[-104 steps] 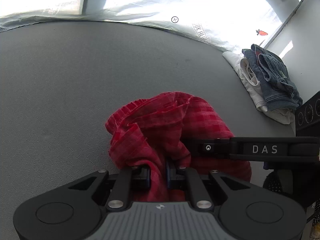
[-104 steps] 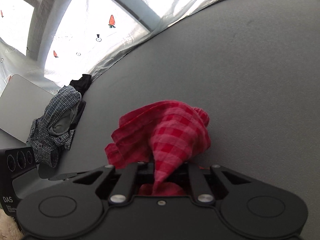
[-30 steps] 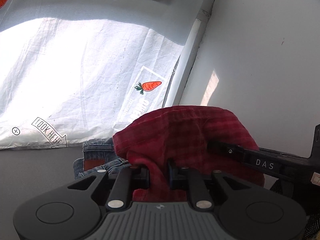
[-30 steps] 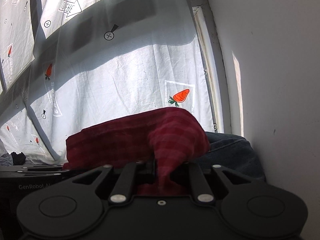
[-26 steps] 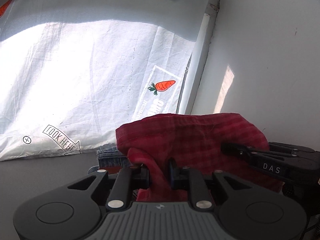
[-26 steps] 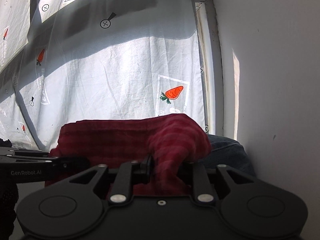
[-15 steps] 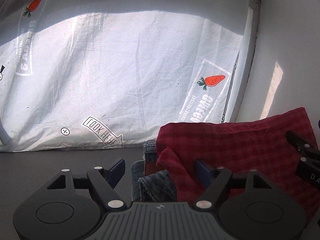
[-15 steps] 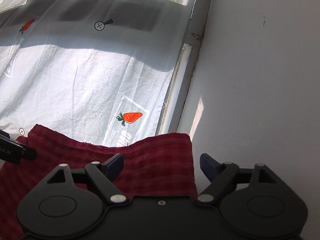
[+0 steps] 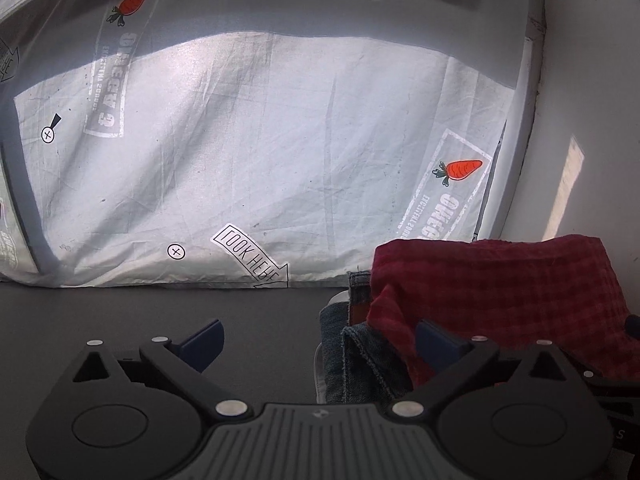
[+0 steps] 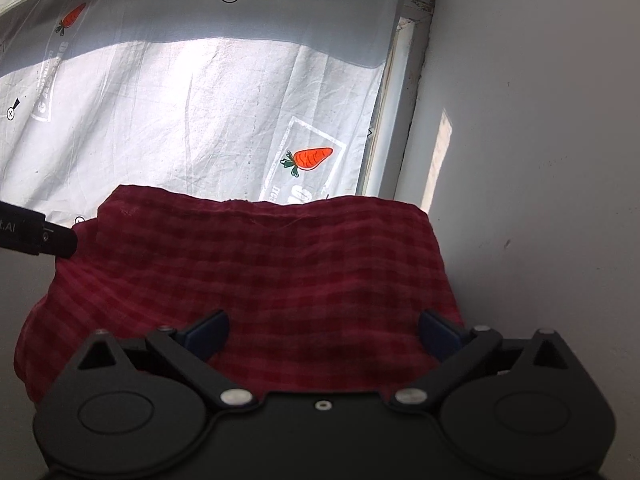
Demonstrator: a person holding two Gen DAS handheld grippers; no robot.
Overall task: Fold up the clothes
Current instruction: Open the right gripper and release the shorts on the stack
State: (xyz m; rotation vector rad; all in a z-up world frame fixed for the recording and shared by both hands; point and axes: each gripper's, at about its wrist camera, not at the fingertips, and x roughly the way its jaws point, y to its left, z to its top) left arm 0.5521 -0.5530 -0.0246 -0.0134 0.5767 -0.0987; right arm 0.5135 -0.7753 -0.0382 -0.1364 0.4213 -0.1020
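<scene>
- A white printed sheet, with carrot pictures and a "look here" arrow, hangs across a bright window and fills the background in both views; a plain white wall stands to its right.
- A dark grey surface stretches along the foot of the sheet.
- A folded red checked cloth lies on top of a pile at the corner by the wall, probably set there as finished work.
- Blue jeans sit under the red cloth, with only their folded edge showing; how tall the pile is stays hidden behind the tools.
- The right tool hangs close over the near edge of the red cloth, its fingers spread wide and pinching nothing.
- The left tool sits at the pile's left end, its jaws opening to their widest; the jeans' edge shows between them, ungripped.
- A dark bar at the left edge of the right view is the left tool's finger tip, touching or just beside the cloth; which one is hard to tell.
</scene>
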